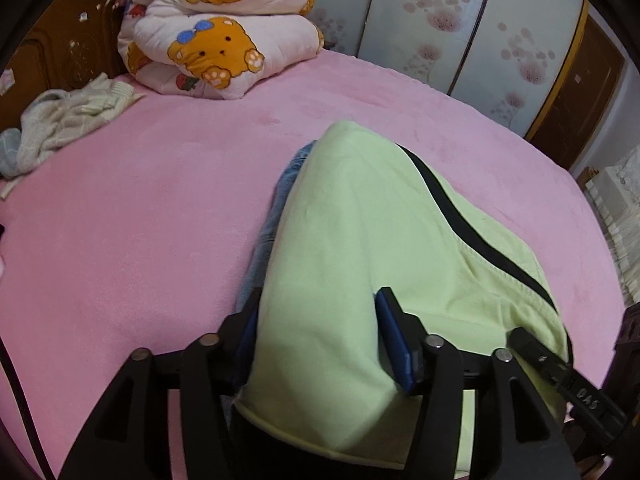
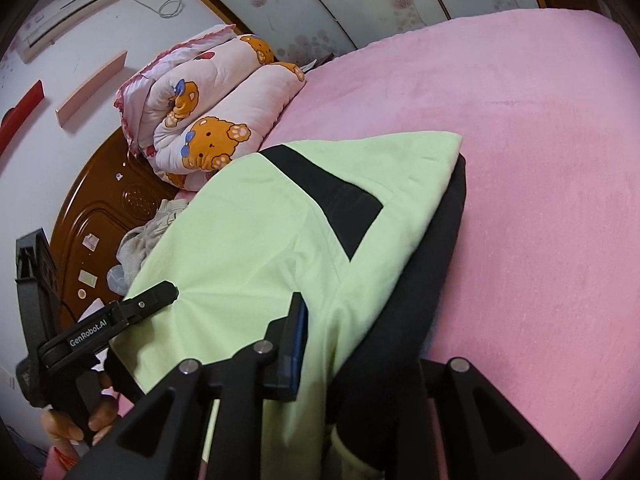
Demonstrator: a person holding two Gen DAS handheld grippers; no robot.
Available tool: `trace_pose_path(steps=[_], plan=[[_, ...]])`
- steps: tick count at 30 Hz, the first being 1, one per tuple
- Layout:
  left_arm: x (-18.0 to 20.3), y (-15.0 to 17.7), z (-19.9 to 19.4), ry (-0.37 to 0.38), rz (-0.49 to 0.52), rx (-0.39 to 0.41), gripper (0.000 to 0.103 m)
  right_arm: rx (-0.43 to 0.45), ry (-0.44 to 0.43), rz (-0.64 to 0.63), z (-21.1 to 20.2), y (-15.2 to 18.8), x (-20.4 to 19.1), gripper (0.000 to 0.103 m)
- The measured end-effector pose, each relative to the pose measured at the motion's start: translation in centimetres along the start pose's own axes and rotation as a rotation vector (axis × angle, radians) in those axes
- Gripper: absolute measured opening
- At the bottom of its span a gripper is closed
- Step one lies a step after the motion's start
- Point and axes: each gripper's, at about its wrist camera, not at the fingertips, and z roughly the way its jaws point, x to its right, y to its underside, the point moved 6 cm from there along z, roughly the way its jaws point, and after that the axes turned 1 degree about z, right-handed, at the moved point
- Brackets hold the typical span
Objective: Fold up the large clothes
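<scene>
A light green garment [image 1: 360, 220] with a black stripe [image 1: 460, 220] lies folded on the pink bed [image 1: 140, 220], and a strip of blue fabric [image 1: 280, 196] shows under its left edge. My left gripper [image 1: 320, 300] stands open astride its near end, the cloth bulging loosely between the blue pads [image 1: 394, 336]. In the right wrist view the same garment [image 2: 260, 220] rests on a black layer [image 2: 436, 260]. My right gripper [image 2: 360, 332] is open with the cloth between its fingers; the right finger is hidden under the fabric. The left gripper's finger [image 2: 156, 300] rests on the garment's left edge.
A rolled quilt with bear prints [image 1: 216, 40] sits at the head of the bed by the wooden headboard [image 1: 60, 48]. Pale knit clothes [image 1: 68, 120] lie crumpled at the left. Flowered wardrobe doors [image 1: 440, 20] stand behind. A hand [image 2: 68, 428] holds the left gripper.
</scene>
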Motion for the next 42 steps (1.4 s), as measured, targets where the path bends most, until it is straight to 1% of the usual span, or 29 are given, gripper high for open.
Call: trace_pose_path(steps=[3, 4, 5, 6, 7, 9, 11, 12, 13, 14, 15, 18, 20, 23, 25, 27, 30, 32, 34, 37, 40, 41, 42], plan=[[0.3, 0.0, -0.7, -0.041, 0.053, 0.029, 0.066, 0.005, 0.018, -0.034, -0.7, 0.0, -0.3, 0.029], [0.4, -0.1, -0.9, -0.051, 0.067, 0.035, 0.068, 0.003, 0.028, -0.045, -0.9, 0.0, -0.5, 0.034], [0.4, -0.2, -1.0, -0.058, 0.072, 0.036, 0.071, 0.002, 0.034, -0.052, -1.1, 0.1, -0.6, 0.036], [0.5, -0.2, -1.3, -0.063, 0.078, 0.039, 0.073, 0.002, 0.041, -0.057, -1.3, 0.1, -0.8, 0.041], [0.5, -0.2, -1.5, -0.065, 0.082, 0.040, 0.073, 0.002, 0.049, -0.062, -1.5, 0.1, -0.9, 0.045], [0.3, -0.2, -1.8, -0.078, 0.082, 0.035, 0.076, 0.000, 0.076, -0.070, -2.1, 0.3, -1.2, 0.047], [0.3, -0.1, -2.3, -0.082, 0.076, 0.036, 0.076, 0.010, 0.100, -0.072, -2.9, 0.4, -1.4, 0.053], [0.2, -0.2, -2.7, -0.081, 0.070, 0.040, 0.078, 0.019, 0.112, -0.077, -3.4, 0.6, -1.5, 0.060], [0.2, 0.0, -3.1, -0.083, 0.067, 0.043, 0.080, 0.025, 0.122, -0.084, -3.8, 0.8, -1.7, 0.063], [0.1, 0.0, -3.4, -0.085, 0.065, 0.047, 0.083, 0.034, 0.137, -0.096, -4.5, 1.1, -1.9, 0.064], [0.0, 0.2, -3.7, -0.088, 0.067, 0.054, 0.085, 0.036, 0.148, -0.105, -4.8, 1.3, -2.0, 0.064], [-0.3, 1.1, -4.1, -0.099, 0.080, 0.048, 0.085, 0.046, 0.201, -0.138, -6.0, 2.1, -2.2, 0.064], [-0.6, 1.6, -4.0, -0.098, 0.080, 0.037, 0.085, 0.035, 0.228, -0.153, -6.4, 2.6, -2.2, 0.064], [-1.2, 2.7, -4.1, -0.091, 0.073, 0.013, 0.085, 0.016, 0.272, -0.127, -6.7, 3.6, -1.6, 0.064], [-1.7, 3.1, -4.2, -0.093, 0.062, 0.011, 0.085, 0.004, 0.260, -0.093, -6.5, 4.5, -1.3, 0.064], [-2.4, 3.5, -4.1, -0.104, 0.055, -0.001, 0.086, -0.029, 0.215, -0.065, -5.9, 5.6, -1.4, 0.064], [-3.8, 4.4, -3.7, -0.110, 0.029, -0.024, 0.086, -0.074, 0.247, -0.070, -4.8, 7.5, -1.4, 0.064], [-4.9, 5.3, -3.6, -0.108, 0.005, -0.037, 0.086, -0.093, 0.248, -0.055, -4.2, 8.7, -1.2, 0.064], [-5.6, 6.0, -3.3, -0.121, 0.004, -0.041, 0.087, -0.118, 0.241, -0.028, -3.6, 9.8, -0.8, 0.064], [-6.3, 7.3, -3.0, -0.123, -0.013, -0.042, 0.088, -0.120, 0.247, -0.018, -3.4, 10.7, -0.6, 0.064], [-6.4, 7.6, -4.2, -0.103, -0.054, 0.008, 0.088, -0.101, 0.260, -0.006, -4.1, 11.2, -0.9, 0.064], [-6.2, 7.5, -5.0, -0.094, -0.069, 0.039, 0.088, -0.089, 0.259, 0.002, -4.5, 11.3, -1.0, 0.064], [-5.9, 7.4, -5.4, -0.081, -0.070, 0.052, 0.088, -0.070, 0.257, 0.014, -5.2, 11.5, -1.0, 0.064]])
